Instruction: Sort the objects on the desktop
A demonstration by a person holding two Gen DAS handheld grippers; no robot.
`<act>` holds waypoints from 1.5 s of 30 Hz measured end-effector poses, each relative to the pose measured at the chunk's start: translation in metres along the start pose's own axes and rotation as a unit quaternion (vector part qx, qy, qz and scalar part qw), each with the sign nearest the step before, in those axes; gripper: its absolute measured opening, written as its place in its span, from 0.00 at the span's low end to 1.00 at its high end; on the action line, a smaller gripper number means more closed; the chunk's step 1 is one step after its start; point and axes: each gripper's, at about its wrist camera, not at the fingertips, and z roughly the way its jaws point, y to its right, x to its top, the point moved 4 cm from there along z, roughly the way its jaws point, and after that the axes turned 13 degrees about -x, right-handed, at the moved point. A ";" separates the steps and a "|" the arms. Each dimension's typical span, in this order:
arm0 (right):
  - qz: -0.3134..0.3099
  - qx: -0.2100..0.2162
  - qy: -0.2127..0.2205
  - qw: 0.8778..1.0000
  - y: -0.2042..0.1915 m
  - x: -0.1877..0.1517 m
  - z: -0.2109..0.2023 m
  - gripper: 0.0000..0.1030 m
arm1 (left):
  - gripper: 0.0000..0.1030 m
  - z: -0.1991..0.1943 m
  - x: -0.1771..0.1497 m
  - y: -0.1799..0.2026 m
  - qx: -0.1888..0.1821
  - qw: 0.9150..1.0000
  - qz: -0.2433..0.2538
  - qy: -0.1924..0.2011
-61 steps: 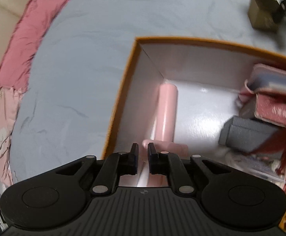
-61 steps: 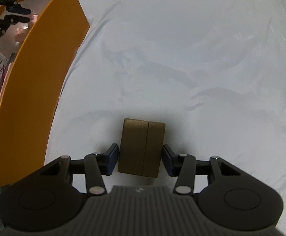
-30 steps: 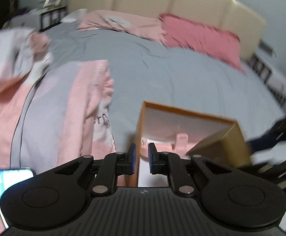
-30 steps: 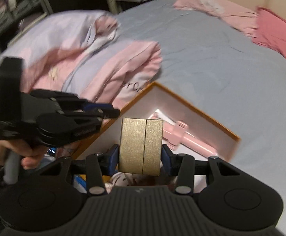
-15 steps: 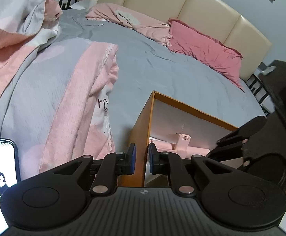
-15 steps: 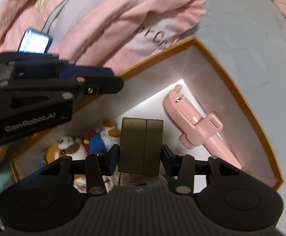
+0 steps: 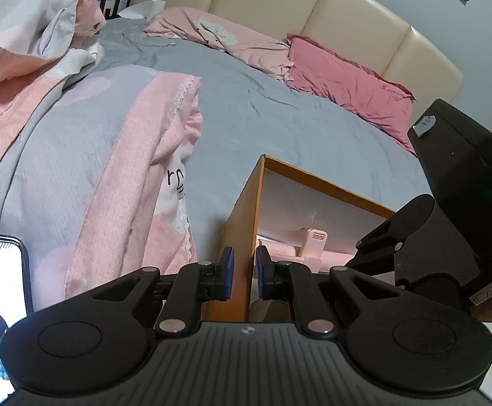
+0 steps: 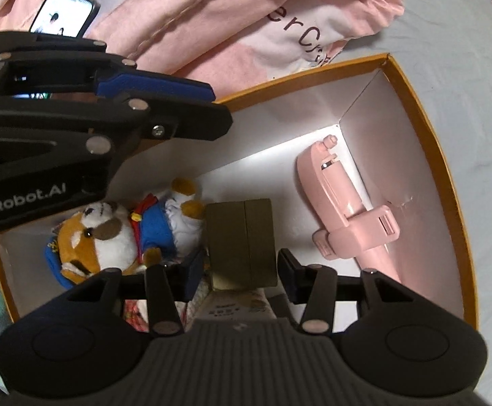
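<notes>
A small gold box (image 8: pixel 241 240) lies inside the orange box (image 8: pixel 425 155), on top of other items. It is between the fingers of my right gripper (image 8: pixel 241 270), which points straight down. Those jaws are opening, and a thin gap shows on each side of the gold box. My left gripper (image 7: pixel 245 269) is pinched narrowly on the orange box's near wall (image 7: pixel 242 230). The right wrist view shows the left gripper (image 8: pixel 219 111) at the rim. My right gripper's body (image 7: pixel 449 223) fills the right side of the left wrist view, its fingers hidden.
In the orange box lie a pink folding holder (image 8: pixel 340 203), a plush dog (image 8: pixel 110 233) and a printed carton (image 8: pixel 232 308). A lit phone (image 8: pixel 65 10) and a pink blanket (image 7: pixel 137 155) lie on the grey bed beside it. Pillows (image 7: pixel 347 77) sit at the headboard.
My right gripper carried the gold box from the bed over the orange box and down into it, and its fingers now stand slightly off the box. My left gripper settled over the wall.
</notes>
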 end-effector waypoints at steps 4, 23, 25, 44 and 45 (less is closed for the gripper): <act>0.006 -0.007 0.005 1.000 0.001 -0.006 -0.006 0.49 | 0.14 -0.001 0.001 0.002 0.008 1.000 0.007 0.004; 0.129 -0.059 0.132 0.981 -0.041 -0.088 -0.127 0.50 | 0.21 -0.056 -0.016 0.096 -0.016 0.992 0.119 -0.039; 0.161 -0.067 0.151 0.973 -0.048 -0.103 -0.136 0.50 | 0.23 -0.062 -0.023 0.105 -0.012 0.991 0.126 -0.040; 0.444 -0.175 0.269 0.837 -0.085 -0.215 -0.138 0.60 | 0.77 -0.079 -0.078 0.138 0.019 0.991 0.131 0.004; 0.447 -0.179 0.271 0.833 -0.087 -0.216 -0.135 0.60 | 0.77 -0.076 -0.082 0.138 0.022 0.991 0.133 0.001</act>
